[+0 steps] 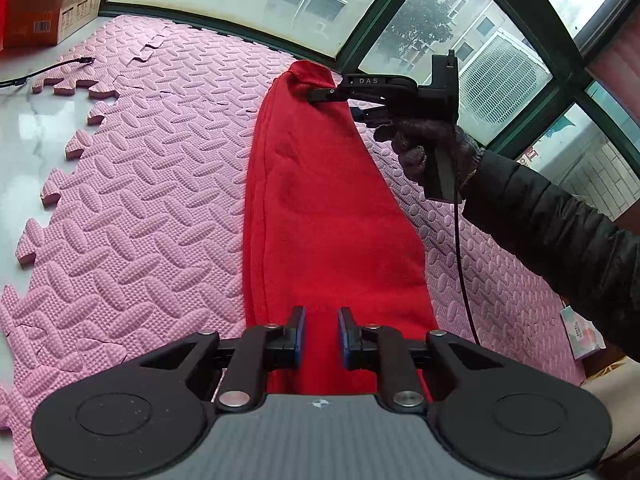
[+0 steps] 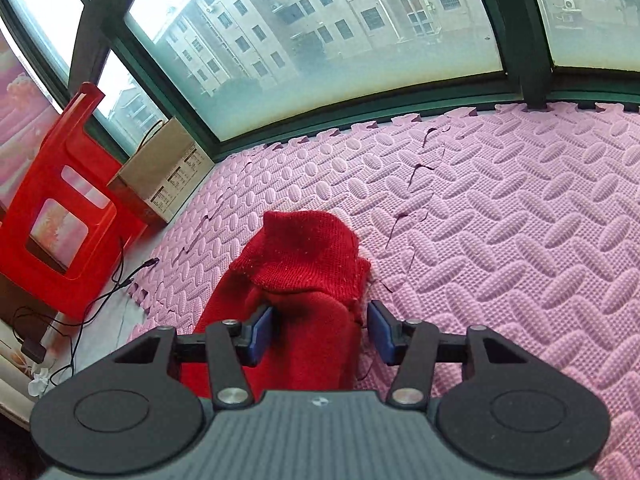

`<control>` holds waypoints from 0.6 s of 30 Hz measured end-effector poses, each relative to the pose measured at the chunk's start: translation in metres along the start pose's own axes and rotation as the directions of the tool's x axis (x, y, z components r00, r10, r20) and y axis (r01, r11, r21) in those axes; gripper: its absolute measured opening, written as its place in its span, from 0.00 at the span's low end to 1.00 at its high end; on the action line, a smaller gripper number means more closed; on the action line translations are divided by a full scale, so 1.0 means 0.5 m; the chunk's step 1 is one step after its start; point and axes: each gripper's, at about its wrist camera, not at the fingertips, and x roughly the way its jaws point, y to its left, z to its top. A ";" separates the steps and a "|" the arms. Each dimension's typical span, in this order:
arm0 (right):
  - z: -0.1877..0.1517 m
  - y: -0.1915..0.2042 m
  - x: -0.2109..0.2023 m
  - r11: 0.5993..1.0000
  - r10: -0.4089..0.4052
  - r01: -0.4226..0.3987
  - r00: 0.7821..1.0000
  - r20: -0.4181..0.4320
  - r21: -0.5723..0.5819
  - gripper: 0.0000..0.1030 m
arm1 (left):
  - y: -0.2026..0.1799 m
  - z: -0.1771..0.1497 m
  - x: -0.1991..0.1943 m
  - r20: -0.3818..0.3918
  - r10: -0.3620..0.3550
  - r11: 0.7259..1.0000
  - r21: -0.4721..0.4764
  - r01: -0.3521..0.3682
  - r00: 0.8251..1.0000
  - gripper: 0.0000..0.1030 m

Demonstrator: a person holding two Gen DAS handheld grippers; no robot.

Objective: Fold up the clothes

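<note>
Pink foam floor mat [image 2: 500, 240] beneath dark-framed windows [image 2: 320, 40], daylight.

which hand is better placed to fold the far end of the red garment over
Probably right. The right gripper is already at the far tip of the red garment, open around the knitted cuff. The left gripper sits open over the near end.

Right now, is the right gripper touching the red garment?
Touching: the left wrist view shows the right gripper with its fingertips pressed onto the red garment at its far end.
</note>
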 end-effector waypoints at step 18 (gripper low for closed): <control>0.003 0.003 -0.003 0.998 0.055 -0.055 0.998 0.016 0.032 0.21 | -0.011 0.173 0.149 0.036 0.029 1.000 -0.011 -0.028 0.999 0.25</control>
